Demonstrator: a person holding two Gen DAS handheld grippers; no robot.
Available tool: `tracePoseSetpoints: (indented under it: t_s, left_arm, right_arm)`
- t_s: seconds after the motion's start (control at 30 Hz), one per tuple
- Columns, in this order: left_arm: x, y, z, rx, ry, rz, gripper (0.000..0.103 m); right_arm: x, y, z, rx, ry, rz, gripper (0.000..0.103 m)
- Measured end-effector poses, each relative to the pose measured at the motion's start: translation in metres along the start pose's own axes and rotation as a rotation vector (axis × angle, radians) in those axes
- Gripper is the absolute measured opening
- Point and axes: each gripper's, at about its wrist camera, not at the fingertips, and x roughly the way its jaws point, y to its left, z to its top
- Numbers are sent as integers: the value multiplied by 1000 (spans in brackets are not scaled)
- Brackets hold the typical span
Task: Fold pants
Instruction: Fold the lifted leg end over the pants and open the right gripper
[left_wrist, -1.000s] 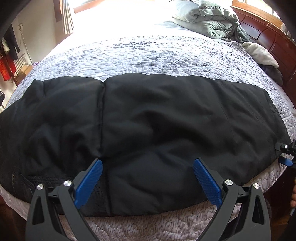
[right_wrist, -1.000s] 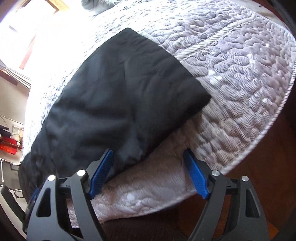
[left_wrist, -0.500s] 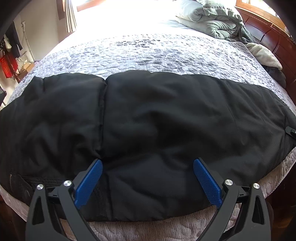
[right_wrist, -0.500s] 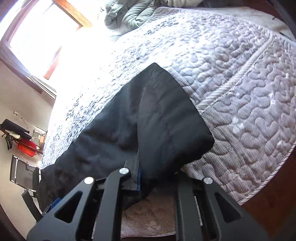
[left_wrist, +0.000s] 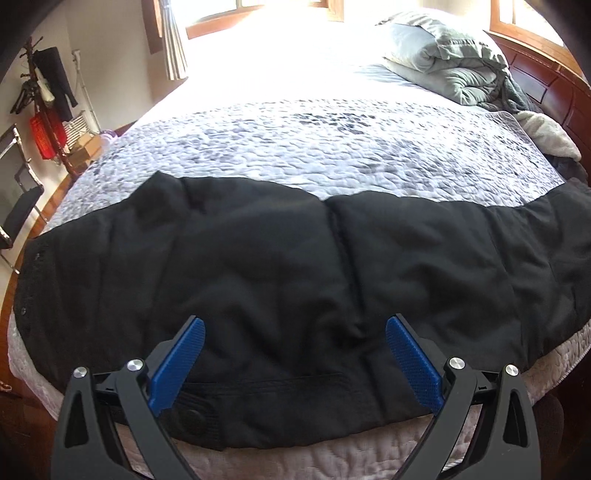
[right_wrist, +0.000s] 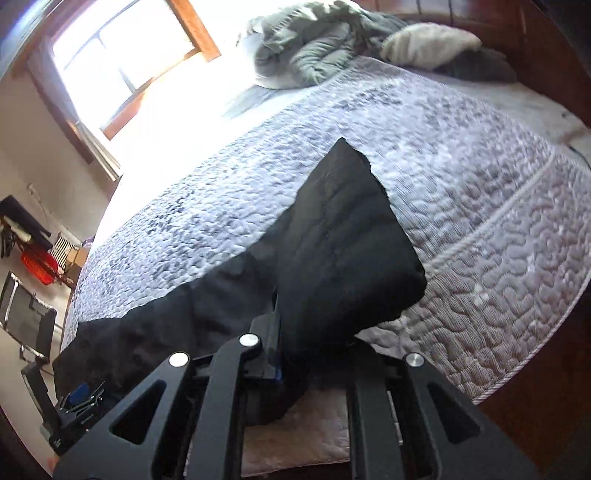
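- While the right gripper (right_wrist: 295, 354) clamps the hem end, black pants (left_wrist: 295, 280) span the frame's lower half across the bed (left_wrist: 332, 155).
- Left gripper (left_wrist: 295, 354) gapes wide, empty, over the waistband.
- Judgement: carry the hem toward the waistband, keeping edges aligned.

Black pants (left_wrist: 280, 273) spread across the bed's near edge, leg end raised.
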Motion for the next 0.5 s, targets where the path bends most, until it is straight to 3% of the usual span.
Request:
tracePoseSetpoints:
  t_s: [0.27, 0.5]
  left_arm:
    - [-6, 55, -9, -100, 18, 33, 99]
    - [-24, 99, -14, -179, -19, 66, 99]
  right_arm:
    - [3, 137, -22, -386, 11, -13, 9]
    - [29, 226, -65, -543, 81, 106, 9]
